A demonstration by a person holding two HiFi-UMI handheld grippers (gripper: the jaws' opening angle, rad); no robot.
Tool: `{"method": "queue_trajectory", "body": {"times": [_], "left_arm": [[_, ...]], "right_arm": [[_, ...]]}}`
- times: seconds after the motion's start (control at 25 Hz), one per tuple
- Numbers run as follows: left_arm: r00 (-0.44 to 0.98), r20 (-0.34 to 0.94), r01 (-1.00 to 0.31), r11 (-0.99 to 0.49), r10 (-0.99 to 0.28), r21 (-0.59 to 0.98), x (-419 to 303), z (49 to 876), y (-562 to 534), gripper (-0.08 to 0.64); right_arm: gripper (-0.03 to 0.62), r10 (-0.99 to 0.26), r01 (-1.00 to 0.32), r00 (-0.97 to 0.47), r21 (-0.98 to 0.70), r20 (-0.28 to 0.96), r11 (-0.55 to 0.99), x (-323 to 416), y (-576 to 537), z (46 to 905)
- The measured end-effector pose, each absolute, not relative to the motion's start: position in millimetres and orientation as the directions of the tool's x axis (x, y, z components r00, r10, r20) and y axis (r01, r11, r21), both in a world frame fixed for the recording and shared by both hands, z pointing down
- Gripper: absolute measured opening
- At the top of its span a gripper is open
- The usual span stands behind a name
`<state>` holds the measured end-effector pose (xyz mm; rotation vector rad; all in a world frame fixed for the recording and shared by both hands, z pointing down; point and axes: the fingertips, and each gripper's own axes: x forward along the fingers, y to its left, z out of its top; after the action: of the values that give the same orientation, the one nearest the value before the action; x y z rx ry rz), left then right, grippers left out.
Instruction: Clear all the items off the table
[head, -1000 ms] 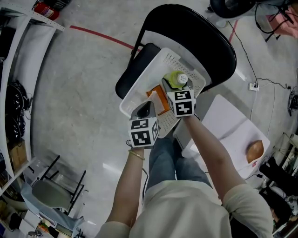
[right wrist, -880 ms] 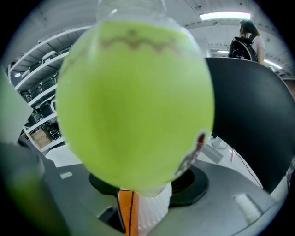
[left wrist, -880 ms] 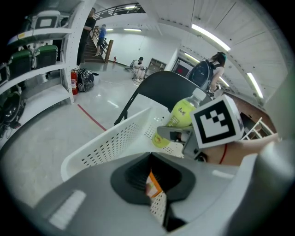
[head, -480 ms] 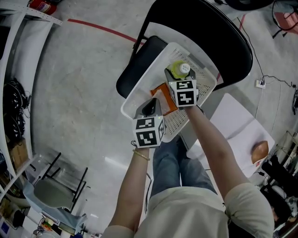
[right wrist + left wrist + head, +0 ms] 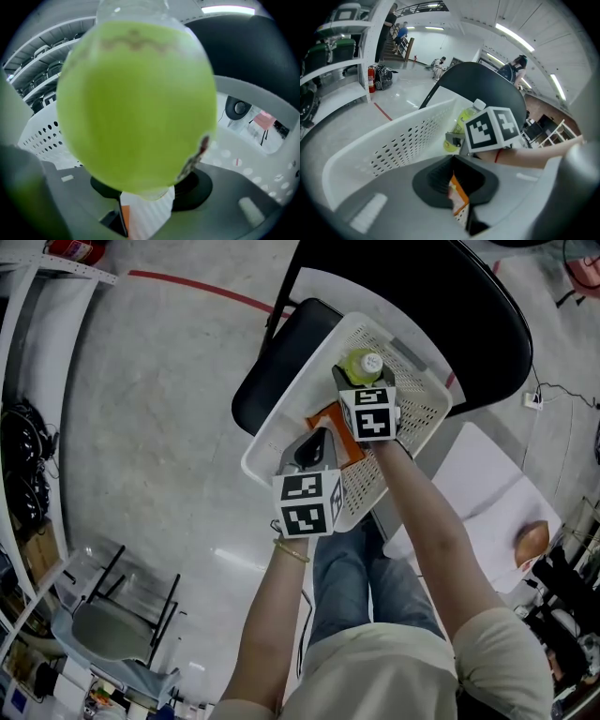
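A white perforated basket [image 5: 279, 423] rests on a black chair [image 5: 277, 362]. My left gripper [image 5: 315, 442] is shut on a thin orange and white packet [image 5: 332, 426] over the basket's near side; the packet's edge [image 5: 457, 200] sticks up between the jaws. My right gripper [image 5: 352, 381] is shut on a yellow-green bottle [image 5: 362, 364] with a white cap, held over the basket's middle. The bottle [image 5: 136, 103] fills the right gripper view, and in the left gripper view the bottle [image 5: 460, 125] shows behind the right gripper's marker cube [image 5: 492, 127].
A white table [image 5: 473, 488] stands to the right of the chair, with a brown rounded item [image 5: 532, 545] at its far right end. The chair's curved black back [image 5: 422, 277] rises behind the basket. Grey floor with a red line [image 5: 187, 287] lies to the left.
Both grippers have moved a little farther in over the basket with the packet and bottle still in them. The jaws have not changed.
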<state>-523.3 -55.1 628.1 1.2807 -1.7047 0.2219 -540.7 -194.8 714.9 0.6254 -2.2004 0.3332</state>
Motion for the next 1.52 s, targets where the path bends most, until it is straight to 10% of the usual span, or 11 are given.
{"method": "queue_trajectory", "body": {"times": [1.52], "left_arm": [[-0.009,0.756,-0.822,0.436,-0.654,0.367,-520,612,-55,0.009]], "right_arm": [[0.334,-0.308,-0.587,-0.549,-0.097,0.777,0.803,-528,-181,711]]}}
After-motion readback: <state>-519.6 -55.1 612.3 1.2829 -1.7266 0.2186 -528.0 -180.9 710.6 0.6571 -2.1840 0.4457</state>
